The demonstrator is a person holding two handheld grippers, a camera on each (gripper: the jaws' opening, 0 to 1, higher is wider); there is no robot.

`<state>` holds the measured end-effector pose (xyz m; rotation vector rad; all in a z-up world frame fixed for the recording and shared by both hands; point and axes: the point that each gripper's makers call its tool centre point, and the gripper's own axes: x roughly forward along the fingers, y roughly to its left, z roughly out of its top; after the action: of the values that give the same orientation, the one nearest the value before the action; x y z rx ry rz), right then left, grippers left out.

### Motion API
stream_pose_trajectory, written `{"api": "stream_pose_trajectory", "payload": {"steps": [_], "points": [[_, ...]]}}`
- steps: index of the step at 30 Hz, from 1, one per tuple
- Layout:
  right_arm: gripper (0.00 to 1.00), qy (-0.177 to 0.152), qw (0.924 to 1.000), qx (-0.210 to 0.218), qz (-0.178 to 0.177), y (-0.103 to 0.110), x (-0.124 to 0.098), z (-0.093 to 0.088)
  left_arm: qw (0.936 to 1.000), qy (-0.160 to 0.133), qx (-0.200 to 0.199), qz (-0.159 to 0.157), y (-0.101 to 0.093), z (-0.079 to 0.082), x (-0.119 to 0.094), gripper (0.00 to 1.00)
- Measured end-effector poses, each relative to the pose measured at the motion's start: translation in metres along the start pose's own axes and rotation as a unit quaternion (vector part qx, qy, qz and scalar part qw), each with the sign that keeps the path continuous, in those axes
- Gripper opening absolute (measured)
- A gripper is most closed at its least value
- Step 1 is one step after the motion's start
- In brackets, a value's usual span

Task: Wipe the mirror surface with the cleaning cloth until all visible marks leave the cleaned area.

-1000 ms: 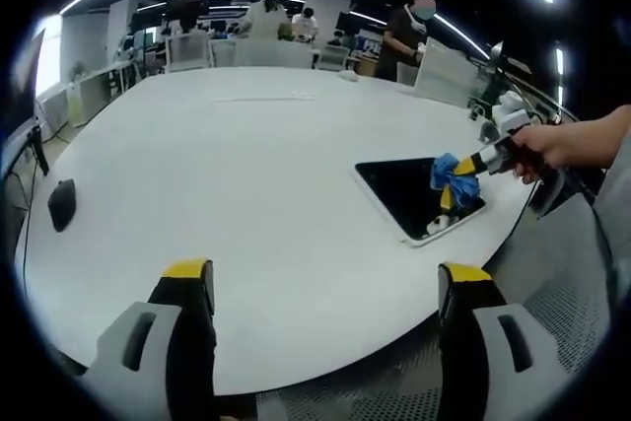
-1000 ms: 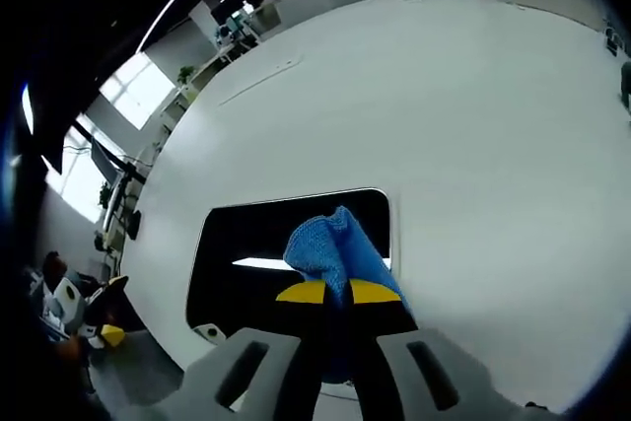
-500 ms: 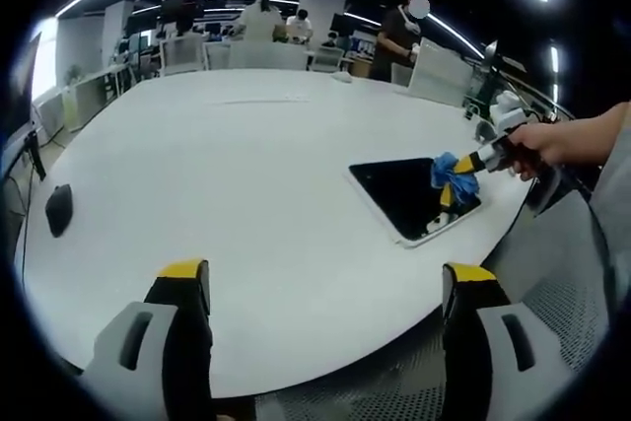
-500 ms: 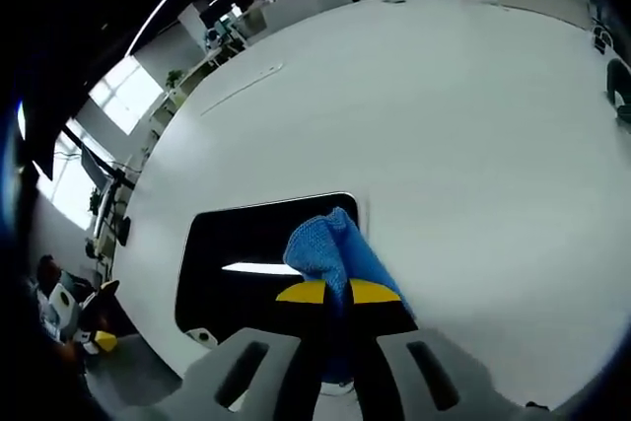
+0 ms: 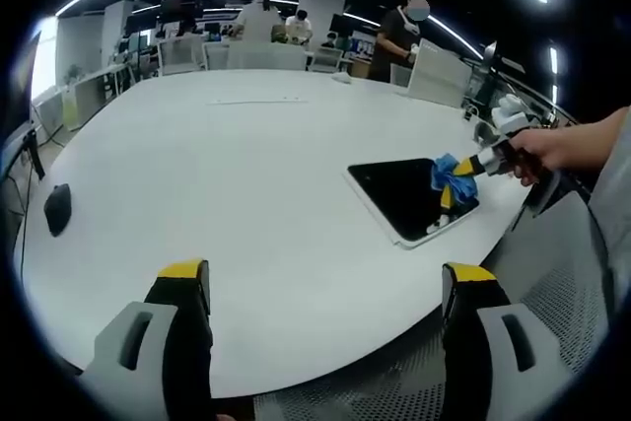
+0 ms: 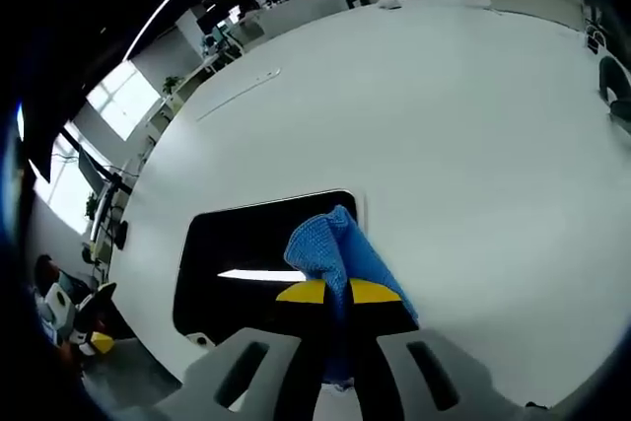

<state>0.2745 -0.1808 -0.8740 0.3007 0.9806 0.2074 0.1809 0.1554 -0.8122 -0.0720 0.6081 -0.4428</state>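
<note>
Now, over on the left, the left gripper (image 5: 325, 288) hangs above the near edge of the white table (image 5: 217, 175), jaws spread wide with nothing between them. Moving right, the dark mirror (image 5: 409, 194) lies flat near the table's right-hand edge, and the right gripper (image 6: 337, 292), held in a person's hand (image 5: 552, 150), has its jaws pinched tight on the blue cleaning cloth (image 6: 335, 248), which presses on the mirror's edge.

Both views over mirror (image 5: 412, 194)
</note>
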Motion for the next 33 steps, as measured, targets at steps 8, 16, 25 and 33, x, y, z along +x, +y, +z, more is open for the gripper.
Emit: {"api": "stream_pose_trajectory", "payload": {"steps": [8, 16, 25, 33], "points": [[0.01, 0.004, 0.9998, 0.02, -0.007, -0.001, -0.008, -0.011, 1.0, 0.0, 0.0, -0.002, 0.0, 0.0, 0.0, 0.98], [0.01, 0.009, 0.9995, 0.027, -0.01, -0.002, -0.012, -0.02, 1.0, 0.001, -0.001, -0.003, 0.001, -0.001, 0.002, 0.98], [0.01, 0.023, 0.9983, 0.051, -0.015, -0.002, -0.017, -0.033, 1.0, 0.0, -0.002, -0.004, 0.005, -0.004, 0.004, 0.97], [0.01, 0.027, 0.9981, 0.052, -0.021, -0.002, -0.019, -0.038, 1.0, 0.001, 0.0, -0.005, 0.007, -0.006, 0.005, 0.98]]}}
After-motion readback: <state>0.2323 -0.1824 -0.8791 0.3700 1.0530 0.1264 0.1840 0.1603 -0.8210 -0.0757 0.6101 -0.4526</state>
